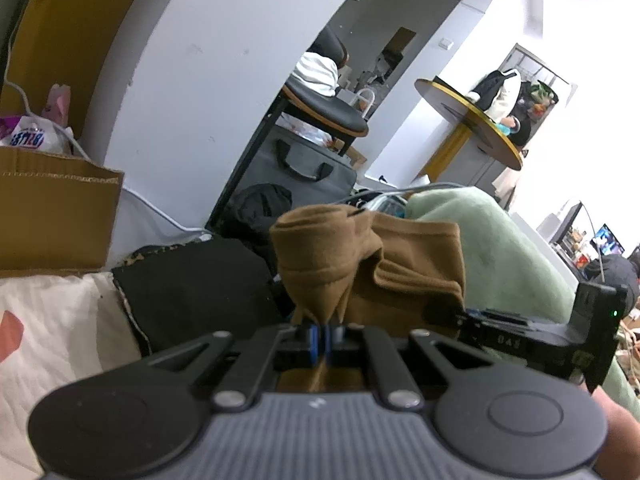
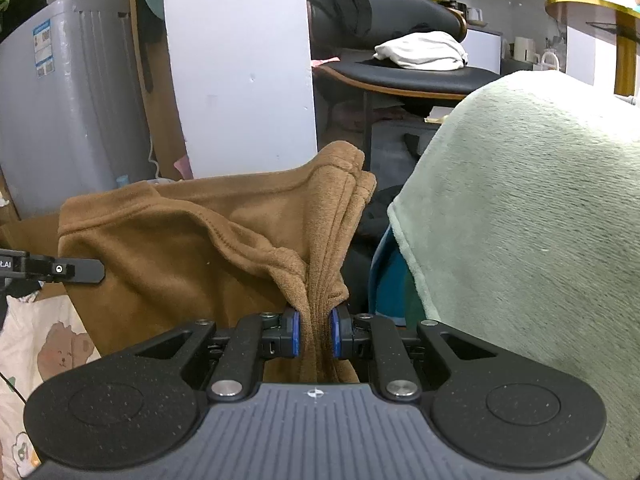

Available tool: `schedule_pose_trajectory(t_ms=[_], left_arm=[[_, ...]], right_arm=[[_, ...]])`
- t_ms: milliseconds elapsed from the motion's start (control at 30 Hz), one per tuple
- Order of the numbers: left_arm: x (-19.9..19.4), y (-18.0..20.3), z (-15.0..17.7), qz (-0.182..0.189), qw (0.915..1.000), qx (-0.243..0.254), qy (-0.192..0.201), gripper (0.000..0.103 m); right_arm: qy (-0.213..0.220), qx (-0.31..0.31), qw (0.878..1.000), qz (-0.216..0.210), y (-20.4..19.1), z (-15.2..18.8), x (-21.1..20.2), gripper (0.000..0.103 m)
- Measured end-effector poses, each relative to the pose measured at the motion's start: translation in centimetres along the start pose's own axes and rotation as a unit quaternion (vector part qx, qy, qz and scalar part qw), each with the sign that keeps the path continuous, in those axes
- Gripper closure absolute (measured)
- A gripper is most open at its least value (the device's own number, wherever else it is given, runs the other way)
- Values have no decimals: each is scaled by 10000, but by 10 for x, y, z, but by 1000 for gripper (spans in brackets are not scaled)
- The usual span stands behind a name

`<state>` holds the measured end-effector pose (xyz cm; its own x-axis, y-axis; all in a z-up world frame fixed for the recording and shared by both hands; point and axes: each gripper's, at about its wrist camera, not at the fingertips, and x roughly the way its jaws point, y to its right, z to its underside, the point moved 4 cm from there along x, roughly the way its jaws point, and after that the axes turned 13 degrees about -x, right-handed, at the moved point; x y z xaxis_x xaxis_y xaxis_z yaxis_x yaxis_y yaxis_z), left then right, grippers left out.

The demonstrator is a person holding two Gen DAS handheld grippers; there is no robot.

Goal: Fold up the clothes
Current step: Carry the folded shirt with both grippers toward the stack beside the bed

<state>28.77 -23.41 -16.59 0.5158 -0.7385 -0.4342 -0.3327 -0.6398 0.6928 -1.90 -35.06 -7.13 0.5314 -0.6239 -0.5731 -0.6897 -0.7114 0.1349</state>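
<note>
Brown fleece garment hangs bunched between both grippers, just left of the pale green blanket. Left gripper: blue pads nearly together, pinching a thin fold of the brown cloth. Right gripper: jaws partly closed, clamped on a thick gathered bunch of it.

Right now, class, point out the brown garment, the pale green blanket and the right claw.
brown garment point(image 2: 168, 256), right wrist view, on its broad flat panel.
pale green blanket point(image 2: 520, 208), right wrist view, on its fuzzy top.
right claw point(image 2: 316, 330), right wrist view, midway between the blue pads.
</note>
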Motion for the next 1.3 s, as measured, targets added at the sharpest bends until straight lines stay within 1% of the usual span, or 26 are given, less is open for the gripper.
schedule_pose_trajectory(t_ms=[100, 267, 433, 600, 733, 933, 1033, 1133, 1300], left_arm=[[2, -4, -9, 26, 9999, -115, 34, 100], [7, -10, -24, -64, 9999, -104, 121, 100], [24, -25, -38, -226, 9996, -97, 127, 100], [45, -46, -46, -404, 9990, -171, 93, 100], [62, -62, -55, -563, 9982, -220, 61, 100], [90, -87, -71, -810, 9962, -319, 5, 100], [106, -103, -80, -926, 9947, -438, -46, 100], [120, -116, -87, -1048, 9935, -435, -100, 100], [141, -138, -89, -1281, 9905, -465, -187, 100]], right_arm=[[35, 8, 10000, -24, 0, -1, 6, 88], [106, -10, 9999, -88, 0, -9, 19, 88], [122, -83, 9998, -101, 4, -16, 45, 88], [27, -86, 9999, -96, 12, -15, 74, 88], [-101, -126, 9998, -105, 15, -16, 96, 88], [-322, -172, 9993, 12, 17, -24, 137, 88], [-490, -224, 9985, 108, 18, -27, 160, 88], [-659, -276, 9972, 204, 18, -30, 183, 87], [-971, -390, 9938, 363, 18, -32, 224, 87]])
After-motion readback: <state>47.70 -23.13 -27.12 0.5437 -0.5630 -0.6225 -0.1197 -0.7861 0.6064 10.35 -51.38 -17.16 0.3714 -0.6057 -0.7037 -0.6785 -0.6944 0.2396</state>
